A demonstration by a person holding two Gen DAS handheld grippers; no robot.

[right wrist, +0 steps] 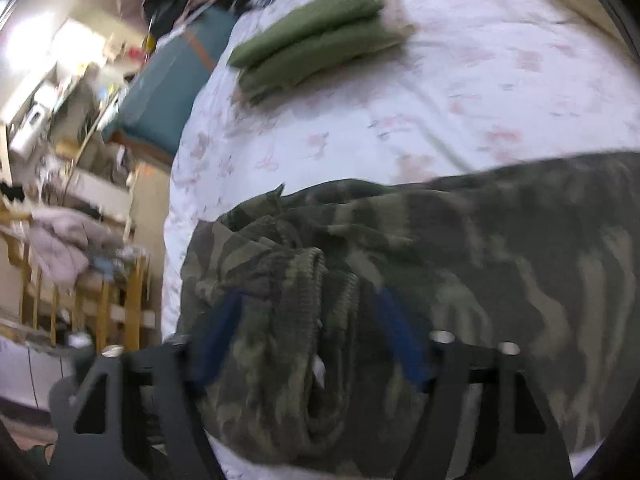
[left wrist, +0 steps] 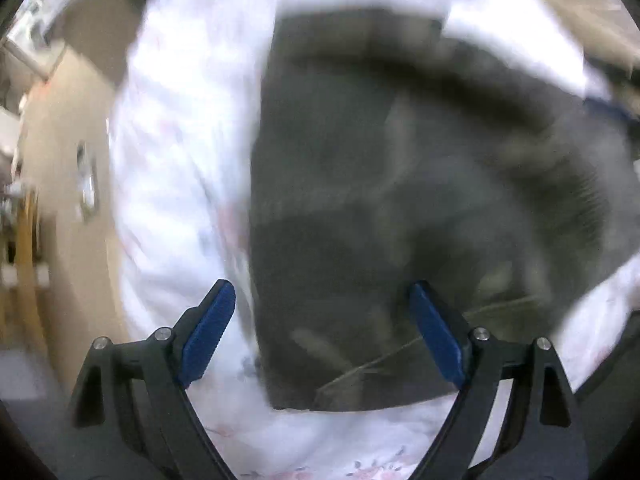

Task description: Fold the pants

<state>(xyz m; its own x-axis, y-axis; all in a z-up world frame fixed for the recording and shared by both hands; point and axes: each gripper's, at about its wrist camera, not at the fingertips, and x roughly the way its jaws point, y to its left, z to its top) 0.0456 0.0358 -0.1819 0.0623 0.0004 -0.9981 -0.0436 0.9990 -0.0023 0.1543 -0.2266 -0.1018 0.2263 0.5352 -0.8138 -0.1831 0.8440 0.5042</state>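
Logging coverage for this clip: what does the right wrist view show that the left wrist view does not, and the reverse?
Only the right wrist view shows folded green clothes further up the bed, a ribbed waistband between the right gripper fingers, and a cluttered wooden shelf. Only the left wrist view shows the left gripper open, nothing between its fingers, over blurred dark fabric. Both show the camouflage pants on the floral bedsheet.

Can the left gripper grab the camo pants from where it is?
Probably yes. The left gripper is open right above the camo pants on the bedsheet, with nothing in between.
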